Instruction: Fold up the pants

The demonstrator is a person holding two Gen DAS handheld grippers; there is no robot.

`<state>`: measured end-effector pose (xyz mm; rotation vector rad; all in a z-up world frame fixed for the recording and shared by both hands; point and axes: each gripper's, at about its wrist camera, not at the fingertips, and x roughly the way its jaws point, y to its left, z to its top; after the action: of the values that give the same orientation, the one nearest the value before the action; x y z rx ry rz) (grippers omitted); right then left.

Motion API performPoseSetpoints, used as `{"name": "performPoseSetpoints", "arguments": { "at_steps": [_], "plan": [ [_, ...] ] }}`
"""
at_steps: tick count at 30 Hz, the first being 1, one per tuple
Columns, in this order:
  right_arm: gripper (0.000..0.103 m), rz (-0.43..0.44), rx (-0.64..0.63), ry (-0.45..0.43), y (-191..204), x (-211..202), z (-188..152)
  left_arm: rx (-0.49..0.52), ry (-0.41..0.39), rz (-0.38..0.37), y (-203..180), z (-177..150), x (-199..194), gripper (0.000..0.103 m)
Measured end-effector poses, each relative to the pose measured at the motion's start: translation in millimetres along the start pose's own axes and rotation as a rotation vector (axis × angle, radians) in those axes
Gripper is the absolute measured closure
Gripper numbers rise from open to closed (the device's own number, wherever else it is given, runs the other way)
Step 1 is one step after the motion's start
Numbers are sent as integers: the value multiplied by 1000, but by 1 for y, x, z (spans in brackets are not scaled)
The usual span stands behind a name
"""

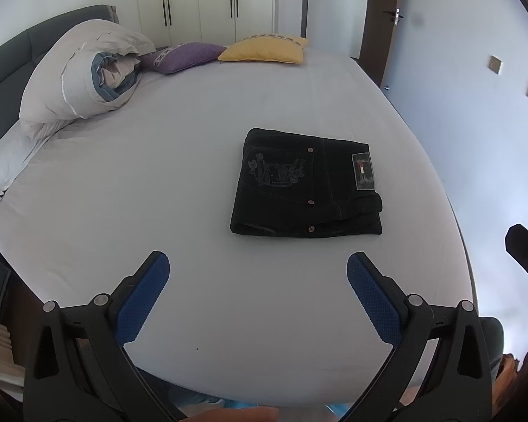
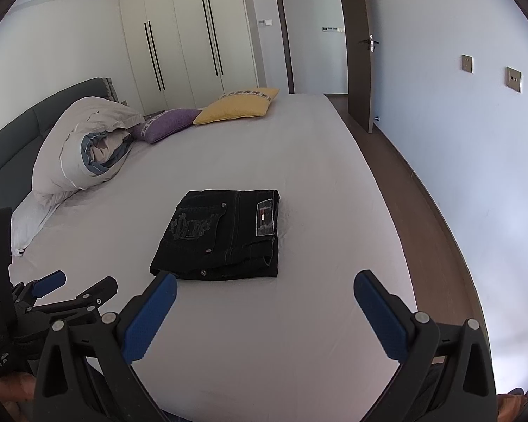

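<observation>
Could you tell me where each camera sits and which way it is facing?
Left wrist: on the left hand-held gripper, open, looking across the bed at the folded pants; the right one pokes in at the right edge.
Right wrist: on the right hand-held gripper, open, facing the pants and doorway; the left one shows lower left.
Shared: pants, yellow cushion, bed.
</observation>
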<state>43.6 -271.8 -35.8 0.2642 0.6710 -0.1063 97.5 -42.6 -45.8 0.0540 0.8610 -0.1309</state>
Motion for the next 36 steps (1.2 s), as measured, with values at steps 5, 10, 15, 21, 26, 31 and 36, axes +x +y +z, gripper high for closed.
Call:
{"name": "performPoseSetpoints", "arguments": {
  "at_steps": [5, 10, 15, 21, 26, 31, 36],
  "plan": [
    [0, -1, 0, 0, 0, 0, -1, -1, 1, -1, 0, 0, 0, 0],
    [0, 0, 1, 0, 0, 1, -1, -2, 2, -3, 0, -1, 1, 0],
    [0, 1, 0, 1, 0, 2, -2, -2, 3, -2, -1, -1, 1, 0],
    [0, 5, 0, 4, 2, 3, -3, -1, 4, -2, -1, -1, 1, 0],
    [0, 7, -2, 5, 3, 4, -6, -3, 4, -3, -2, -2, 2, 0],
    [0, 10, -7, 6, 3, 6, -8, -5, 6, -3, -2, -3, 3, 0],
    [0, 10, -7, 7, 4, 6, -8, -8, 10, -2, -3, -4, 4, 0]
  ]
}}
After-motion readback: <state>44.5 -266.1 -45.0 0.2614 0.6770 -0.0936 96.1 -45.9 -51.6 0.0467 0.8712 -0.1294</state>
